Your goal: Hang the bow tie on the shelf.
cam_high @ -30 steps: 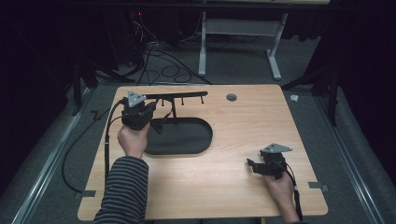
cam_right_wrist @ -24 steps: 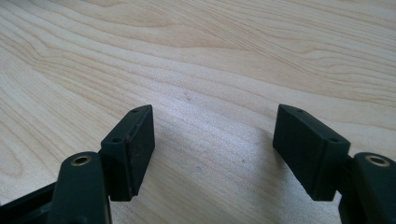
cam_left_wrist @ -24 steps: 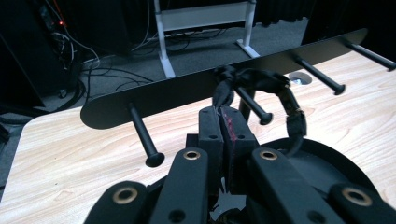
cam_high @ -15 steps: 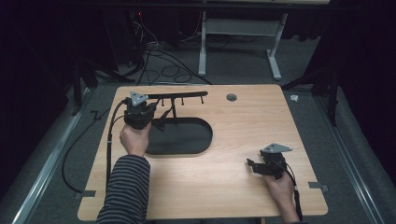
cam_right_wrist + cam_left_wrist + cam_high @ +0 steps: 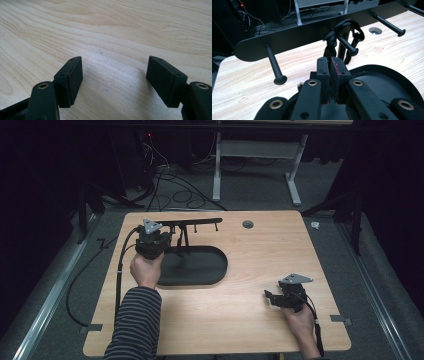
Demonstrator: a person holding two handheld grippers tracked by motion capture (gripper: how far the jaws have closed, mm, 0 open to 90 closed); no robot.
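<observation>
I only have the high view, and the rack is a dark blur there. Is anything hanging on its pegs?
Observer: Yes. In the left gripper view a black strap is looped over the middle peg of the rack.
Operator: Is the left gripper holding it?
Observer: No. The left gripper is all but shut and has just begun to open. Nothing is between its jaws, and the strap hangs beyond its tips.
Operator: And the right gripper?
Observer: The right gripper is wide open just above the bare wooden table, with nothing between its jaws.
</observation>
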